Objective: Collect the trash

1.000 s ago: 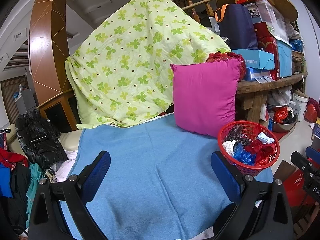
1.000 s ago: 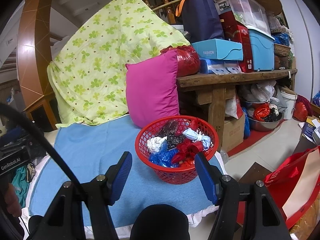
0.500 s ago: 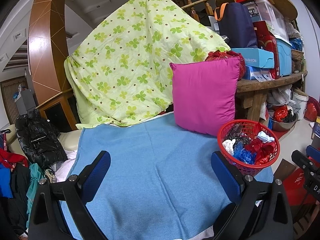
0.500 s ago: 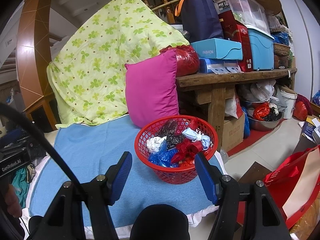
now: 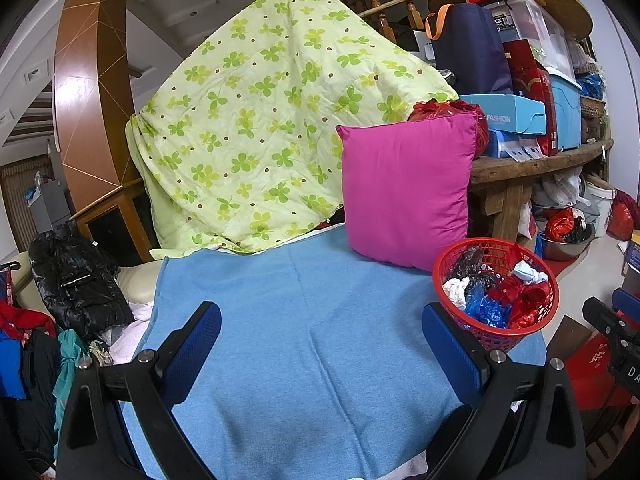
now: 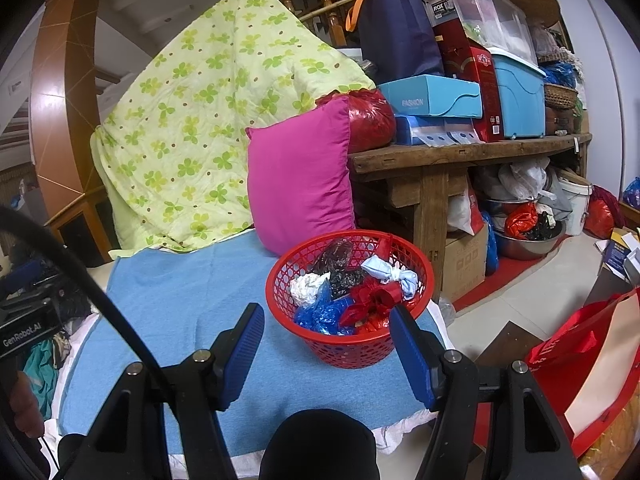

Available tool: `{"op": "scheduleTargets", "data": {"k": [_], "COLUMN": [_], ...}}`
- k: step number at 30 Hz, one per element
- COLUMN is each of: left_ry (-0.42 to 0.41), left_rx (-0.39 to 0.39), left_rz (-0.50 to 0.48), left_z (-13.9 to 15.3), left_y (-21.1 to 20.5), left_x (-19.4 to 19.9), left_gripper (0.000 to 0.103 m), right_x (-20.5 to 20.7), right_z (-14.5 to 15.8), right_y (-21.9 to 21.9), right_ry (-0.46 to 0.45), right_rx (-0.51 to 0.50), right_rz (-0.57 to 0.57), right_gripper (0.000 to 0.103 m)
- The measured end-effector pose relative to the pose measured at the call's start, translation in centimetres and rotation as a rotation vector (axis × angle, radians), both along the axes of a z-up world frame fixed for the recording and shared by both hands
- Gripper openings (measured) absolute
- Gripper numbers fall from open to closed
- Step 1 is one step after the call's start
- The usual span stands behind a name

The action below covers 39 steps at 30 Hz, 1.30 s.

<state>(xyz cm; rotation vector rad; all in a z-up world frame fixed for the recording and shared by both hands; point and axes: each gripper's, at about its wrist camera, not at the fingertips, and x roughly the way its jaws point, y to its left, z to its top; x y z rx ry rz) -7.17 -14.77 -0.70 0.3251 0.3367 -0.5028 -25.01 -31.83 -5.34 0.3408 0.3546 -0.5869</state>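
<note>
From the left wrist view, the left claw (image 5: 322,342) hangs above a blue cloth (image 5: 280,320) spread over the surface, its two blue pads standing wide apart with nothing between them. Off to the right, near the cloth's far right edge, sits a red basket (image 5: 498,336), filled with crumpled trash (image 5: 496,294) in white, blue, red and black plastic. Just behind the basket a magenta pillow (image 5: 404,188) stands upright, and behind that a green clover-print quilt (image 5: 264,120) drapes down over something tall. At the far right edge of this view, part of the other tool's black body shows. From the right wrist view, the right claw (image 6: 328,354) is lined up on the basket (image 6: 348,350), its blue pads parted and empty, the right pad overlapping the basket's near rim in the picture; whether it touches cannot be told. The trash (image 6: 352,292) lies heaped inside the basket, a white knotted bundle on top toward the right. To the right a wooden bench (image 6: 460,152) bears stacked boxes, and a red bag (image 6: 580,364) stands on the floor.
</note>
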Motion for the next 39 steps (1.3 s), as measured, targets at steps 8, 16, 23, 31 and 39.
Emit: {"op": "scheduleTargets", "data": {"k": [8,16,23,31,39], "left_ry": [0.001,0.007,0.013,0.013,0.018], "left_rx": [0.007,0.007,0.013,0.015,0.021], "left_rz": [-0.006,-0.008,-0.017,-0.017,-0.021], "left_z": [0.15,0.14,-0.09,-0.13,-0.23], "left_y": [-0.18,0.04,0.56,0.49,0.34], "left_x": [-0.03,0.04,0.34,0.41,0.37], "left_gripper": [0.100,0.100,0.100,0.100,0.100], "right_x": [-0.09,-0.23,-0.17,-0.08,0.10], "right_z": [0.09,-0.03,-0.13,-0.03,-0.24], "right_y": [0.03,-0.16,-0.24,-0.12,-0.10], "right_ry": [0.000,0.004,0.006,0.007,0.012], "right_rx": [0.001,0.009,0.015,0.008,0.009], "right_rz": [-0.007,-0.015,-0.018,-0.015,-0.020], "right_gripper": [0.069,0.069,0.069,0.069,0.069]}}
